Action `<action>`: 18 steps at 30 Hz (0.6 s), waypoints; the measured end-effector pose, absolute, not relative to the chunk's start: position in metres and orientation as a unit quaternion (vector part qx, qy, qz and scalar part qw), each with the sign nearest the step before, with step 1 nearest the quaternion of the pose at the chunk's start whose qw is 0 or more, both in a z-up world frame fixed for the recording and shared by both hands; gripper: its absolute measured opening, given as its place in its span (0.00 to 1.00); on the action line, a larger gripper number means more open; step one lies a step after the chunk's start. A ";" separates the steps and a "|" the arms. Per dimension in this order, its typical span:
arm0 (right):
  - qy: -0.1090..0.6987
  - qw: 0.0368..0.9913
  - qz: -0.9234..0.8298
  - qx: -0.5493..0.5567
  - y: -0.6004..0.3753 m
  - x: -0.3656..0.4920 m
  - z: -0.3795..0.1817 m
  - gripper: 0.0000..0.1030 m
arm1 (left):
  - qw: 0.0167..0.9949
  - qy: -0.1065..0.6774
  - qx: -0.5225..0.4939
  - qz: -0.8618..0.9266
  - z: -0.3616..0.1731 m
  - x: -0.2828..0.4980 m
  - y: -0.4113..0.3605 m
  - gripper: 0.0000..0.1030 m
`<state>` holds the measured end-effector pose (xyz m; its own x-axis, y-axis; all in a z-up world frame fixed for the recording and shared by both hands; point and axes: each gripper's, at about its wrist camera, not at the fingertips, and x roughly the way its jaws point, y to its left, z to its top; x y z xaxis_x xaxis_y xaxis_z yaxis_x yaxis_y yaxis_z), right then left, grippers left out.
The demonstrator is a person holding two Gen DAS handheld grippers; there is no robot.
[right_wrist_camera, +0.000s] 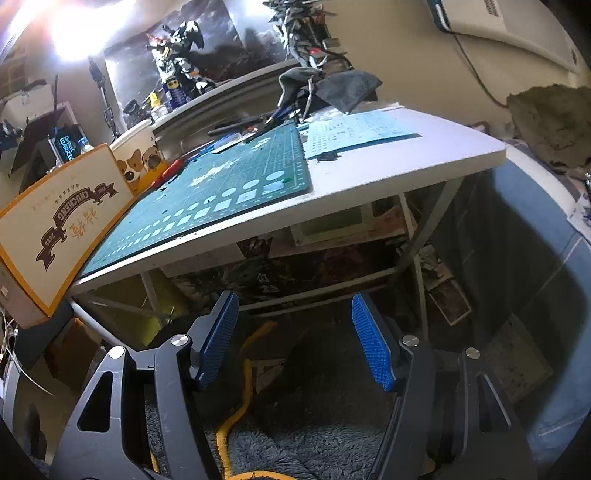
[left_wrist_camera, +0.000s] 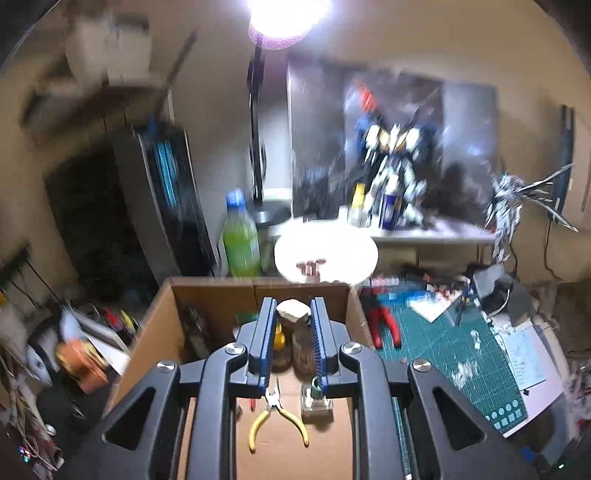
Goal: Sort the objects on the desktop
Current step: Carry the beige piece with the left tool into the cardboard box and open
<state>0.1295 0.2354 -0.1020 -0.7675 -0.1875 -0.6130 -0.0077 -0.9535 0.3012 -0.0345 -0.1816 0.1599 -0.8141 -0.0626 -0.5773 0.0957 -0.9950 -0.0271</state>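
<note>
Messy and bright, the room has a lamp shining over a crowded counter. On the far left of the left view sits an orange toy, blurry. Next comes a green bottle, then an open box. Pliers and a small glass bottle already lie inside it.

Above the box is the left hand-held gripper. It is nearly closed and pinches a small pale lump. I cannot tell what the lump is. I think this is the putting-away step: the lump is being carried to the box. Next, the left gripper should go lower over a bare spot and open up.

Right of the box, red cutters lie on the green mat, waiting to be sorted.

The right hand-held gripper hangs below the counter edge. Its jaws are wide and hold nothing.
</note>
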 end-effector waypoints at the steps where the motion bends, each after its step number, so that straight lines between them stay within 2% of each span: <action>1: -0.143 0.049 -0.930 0.336 0.234 0.130 -0.101 0.60 | 0.028 0.045 0.325 -0.944 0.148 -0.048 -0.188 0.18; 5: -0.138 0.048 -0.932 0.333 0.231 0.131 -0.098 0.60 | 0.047 0.067 0.392 -0.916 0.097 -0.097 -0.210 0.18; 10: -0.126 0.045 -0.935 0.328 0.225 0.130 -0.092 0.60 | 0.076 0.056 0.410 -0.907 0.070 -0.127 -0.223 0.18; 18: -0.114 0.035 -0.939 0.323 0.221 0.123 -0.083 0.60 | 0.021 0.091 0.516 -0.851 0.004 -0.148 -0.221 0.18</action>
<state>0.1230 0.2210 -0.0828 -0.7891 -0.1394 -0.5983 -0.0078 -0.9716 0.2367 -0.1483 -0.2211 0.0039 -0.4664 0.0585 -0.8826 0.1283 -0.9828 -0.1330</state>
